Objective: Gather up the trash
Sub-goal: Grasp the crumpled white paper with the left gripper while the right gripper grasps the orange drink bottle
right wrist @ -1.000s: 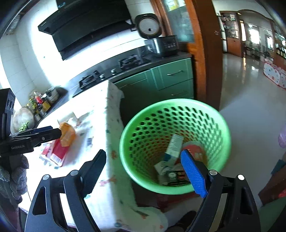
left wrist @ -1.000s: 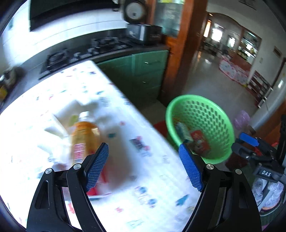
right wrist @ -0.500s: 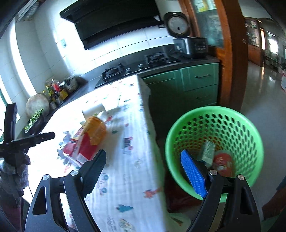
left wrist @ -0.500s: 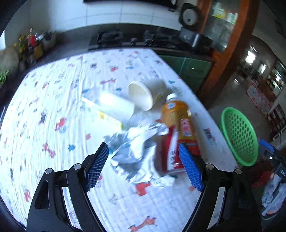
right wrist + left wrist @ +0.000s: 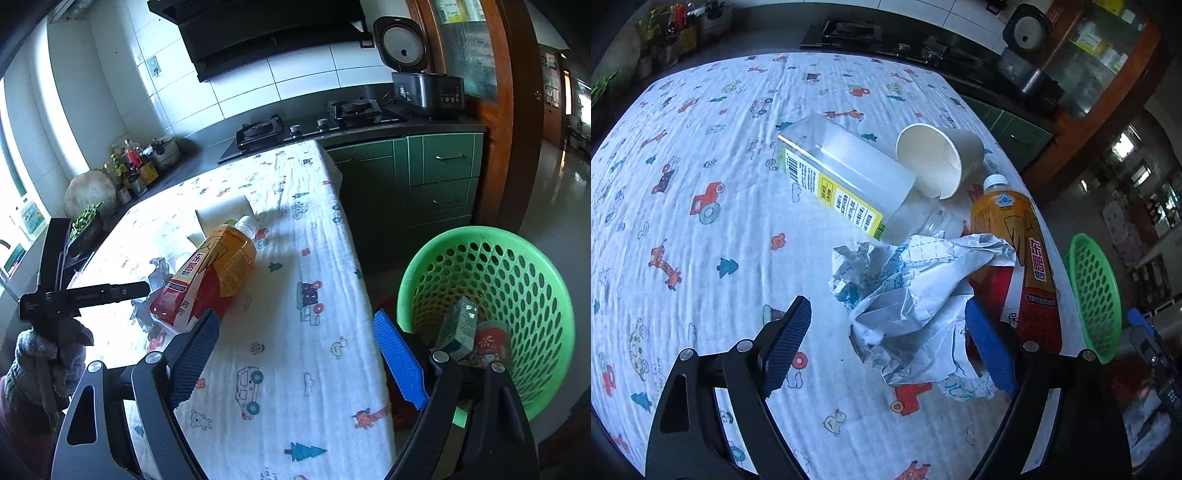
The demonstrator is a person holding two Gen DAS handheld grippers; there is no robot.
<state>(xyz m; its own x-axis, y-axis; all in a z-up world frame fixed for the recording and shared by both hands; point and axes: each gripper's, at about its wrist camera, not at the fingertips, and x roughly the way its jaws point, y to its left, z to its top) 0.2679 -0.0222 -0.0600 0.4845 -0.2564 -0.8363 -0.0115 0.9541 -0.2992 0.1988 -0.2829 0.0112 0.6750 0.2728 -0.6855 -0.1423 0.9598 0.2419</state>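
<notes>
Trash lies on the patterned tablecloth [image 5: 701, 155]: a crumpled white wrapper [image 5: 908, 295], an orange drink bottle [image 5: 1023, 258] on its side, a clear plastic box [image 5: 846, 181] and a paper cup [image 5: 938, 162] on its side. My left gripper [image 5: 886, 343] is open, its jaws on either side of the wrapper, close above the table. My right gripper [image 5: 295, 354] is open and empty over the table's edge. The bottle [image 5: 214, 273] lies ahead to its left. The green basket [image 5: 491, 306] with a few packets stands on the floor to its right.
The left gripper [image 5: 85, 295] shows in the right wrist view, held by a gloved hand. Green cabinets [image 5: 424, 177], a stove [image 5: 310, 125] and a rice cooker [image 5: 417, 77] stand behind the table. Jars [image 5: 133, 166] crowd the counter at left.
My left gripper has swung from the basket side over the trash pile and come down around the crumpled wrapper. My right gripper has moved from above the basket to the table's edge.
</notes>
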